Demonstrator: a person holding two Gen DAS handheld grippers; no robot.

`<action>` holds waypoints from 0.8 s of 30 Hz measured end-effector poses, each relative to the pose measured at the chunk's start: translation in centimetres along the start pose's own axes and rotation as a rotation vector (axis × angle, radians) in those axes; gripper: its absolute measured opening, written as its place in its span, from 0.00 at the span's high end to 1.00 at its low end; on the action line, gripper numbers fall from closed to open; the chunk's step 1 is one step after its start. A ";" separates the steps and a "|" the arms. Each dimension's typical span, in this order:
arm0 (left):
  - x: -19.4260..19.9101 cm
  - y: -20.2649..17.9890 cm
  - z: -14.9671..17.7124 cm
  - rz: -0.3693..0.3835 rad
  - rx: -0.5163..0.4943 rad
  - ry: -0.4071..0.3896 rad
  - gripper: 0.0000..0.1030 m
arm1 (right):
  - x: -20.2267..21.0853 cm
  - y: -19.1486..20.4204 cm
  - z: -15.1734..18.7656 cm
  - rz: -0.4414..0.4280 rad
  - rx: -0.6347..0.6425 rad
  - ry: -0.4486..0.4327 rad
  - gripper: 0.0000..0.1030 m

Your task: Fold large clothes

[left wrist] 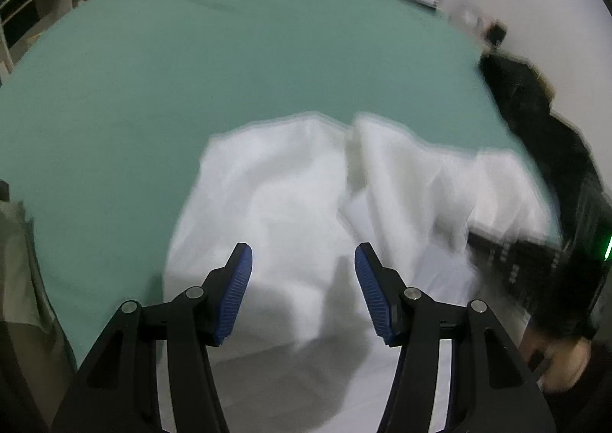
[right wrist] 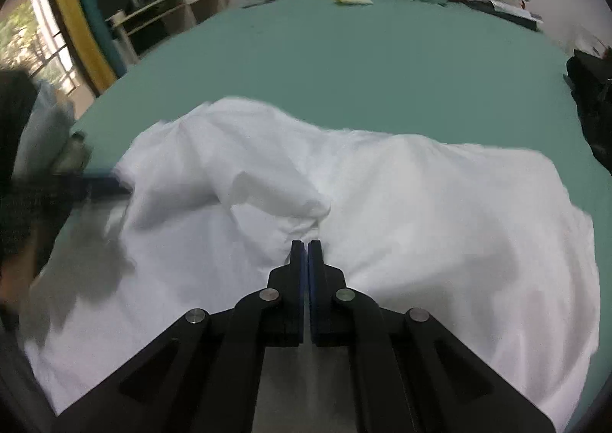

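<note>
**Gathering a white garment on the bed**

Left wrist view: the left tongs stand wide and empty above the near part of the large white cloth garment, which lies rumpled on the green-sheeted bed.

Right wrist view: the right tongs are closed, apparently pinching a fold of the garment. Judged step: an early fold; next, the left tongs need a matching edge.

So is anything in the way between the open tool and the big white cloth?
Nothing visible is. The left tool hangs open right over the white garment on the green bed, with only air between its fingers and the cloth. The right tool is shut at a bunched fold of it.
</note>
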State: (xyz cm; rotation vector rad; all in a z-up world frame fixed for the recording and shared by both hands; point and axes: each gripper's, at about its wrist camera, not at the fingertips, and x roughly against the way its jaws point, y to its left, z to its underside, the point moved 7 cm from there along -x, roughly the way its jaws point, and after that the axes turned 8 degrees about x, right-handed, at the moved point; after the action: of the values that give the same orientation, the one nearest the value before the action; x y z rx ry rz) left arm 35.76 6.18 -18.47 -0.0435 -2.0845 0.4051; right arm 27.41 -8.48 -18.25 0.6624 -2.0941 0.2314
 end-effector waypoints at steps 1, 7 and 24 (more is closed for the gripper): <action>0.7 0.0 -0.6 0.011 0.014 -0.039 0.42 | 0.3 0.1 0.2 -0.004 0.011 0.005 0.98; 0.1 -1.4 -0.8 0.047 -0.004 -0.088 0.41 | 2.1 1.9 -0.3 0.066 0.162 -0.013 0.97; -1.6 -1.0 2.1 -0.015 -0.076 0.015 0.41 | -3.1 4.0 -3.2 0.035 0.164 0.032 0.54</action>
State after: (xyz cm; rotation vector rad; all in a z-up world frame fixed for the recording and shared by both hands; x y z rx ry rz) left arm 34.94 4.31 -20.45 -0.0757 -2.0840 0.3162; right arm 28.98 -2.68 -18.58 0.7142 -2.0720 0.4341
